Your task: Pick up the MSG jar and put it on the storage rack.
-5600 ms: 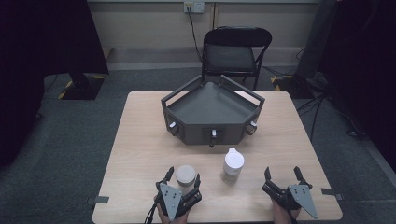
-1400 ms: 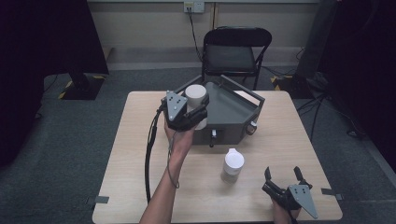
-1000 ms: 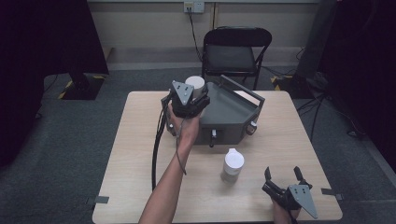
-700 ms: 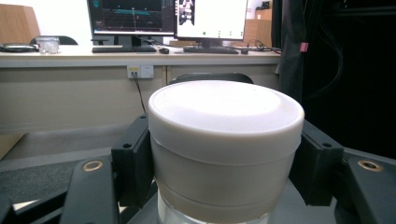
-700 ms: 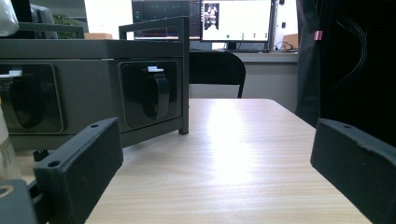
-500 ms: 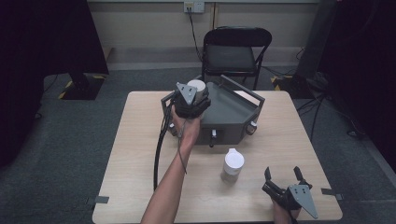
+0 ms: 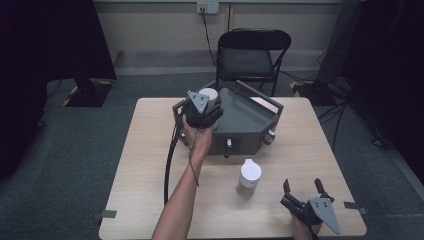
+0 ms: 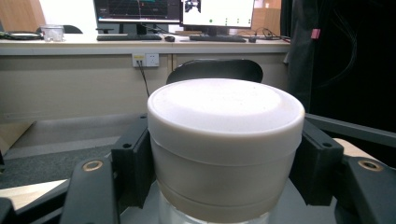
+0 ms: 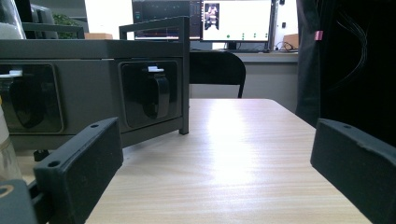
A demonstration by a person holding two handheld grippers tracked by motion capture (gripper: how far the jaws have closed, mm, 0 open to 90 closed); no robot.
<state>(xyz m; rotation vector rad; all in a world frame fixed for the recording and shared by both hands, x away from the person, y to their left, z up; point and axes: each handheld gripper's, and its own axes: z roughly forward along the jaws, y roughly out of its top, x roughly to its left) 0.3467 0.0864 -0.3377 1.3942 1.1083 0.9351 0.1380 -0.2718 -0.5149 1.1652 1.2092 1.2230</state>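
My left gripper is shut on a white-lidded jar, held over the left part of the dark grey hexagonal stand. In the left gripper view the jar's lid sits between both black pads, with clear glass just below it. A second white-lidded jar stands on the wooden table in front of the stand. At the table's near right corner my right gripper rests open, nothing between its fingers; its view looks across the tabletop at the stand's side.
A black folding chair stands behind the table. The stand has raised rail handles and small knobs on its front faces. A black cable trails from the left gripper along the person's forearm. Dark curtains hang at both sides.
Since the earliest frame the left gripper has carried its jar from the table's front up to the stand. Over the last second it has shifted only slightly. The right gripper has not moved.
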